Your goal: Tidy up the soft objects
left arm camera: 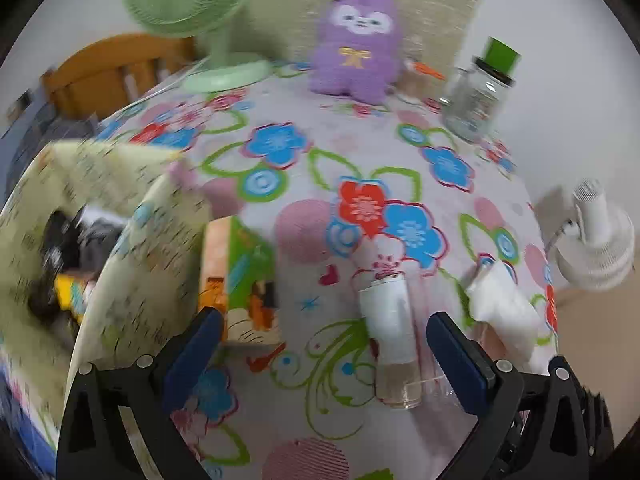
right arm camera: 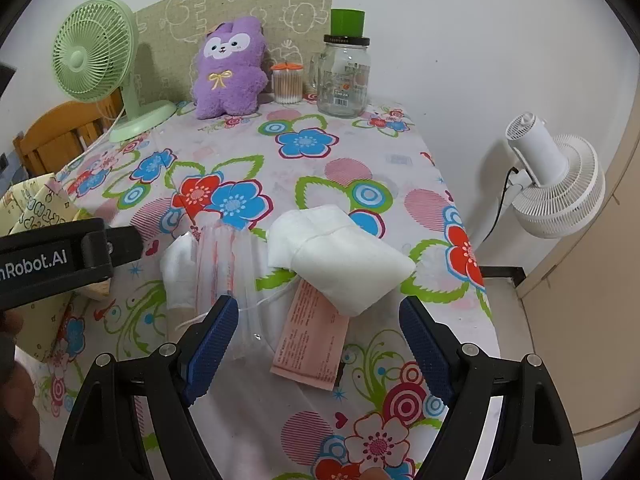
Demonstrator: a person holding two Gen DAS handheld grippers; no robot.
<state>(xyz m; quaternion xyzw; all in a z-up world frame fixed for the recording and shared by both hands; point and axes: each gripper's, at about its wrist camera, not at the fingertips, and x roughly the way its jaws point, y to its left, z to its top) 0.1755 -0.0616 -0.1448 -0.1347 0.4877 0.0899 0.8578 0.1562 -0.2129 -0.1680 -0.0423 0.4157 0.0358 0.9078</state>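
A white gauze pack (right arm camera: 340, 256) with a pink label (right arm camera: 312, 340) lies on the flowered tablecloth (right arm camera: 320, 168), just ahead of my right gripper (right arm camera: 318, 344), which is open and holds nothing. To its left lies a clear plastic pack with a white cotton roll (right arm camera: 212, 264). In the left wrist view that cotton pack (left arm camera: 390, 320) lies between the open fingers of my left gripper (left arm camera: 324, 360), untouched; the gauze pack (left arm camera: 504, 312) is to the right. A purple plush toy (left arm camera: 356, 52) (right arm camera: 230, 68) sits upright at the table's back. A cream printed fabric bag (left arm camera: 120, 240), blurred, gapes open on the left.
A green-and-orange box (left arm camera: 240, 272) lies beside the bag. At the back stand a green fan (right arm camera: 96, 52), a cotton-swab tub (right arm camera: 286, 84) and a glass jar (right arm camera: 344, 76) with a green cap. A white fan (right arm camera: 556, 184) stands off the table's right edge. A wooden chair (right arm camera: 52, 136) is at far left.
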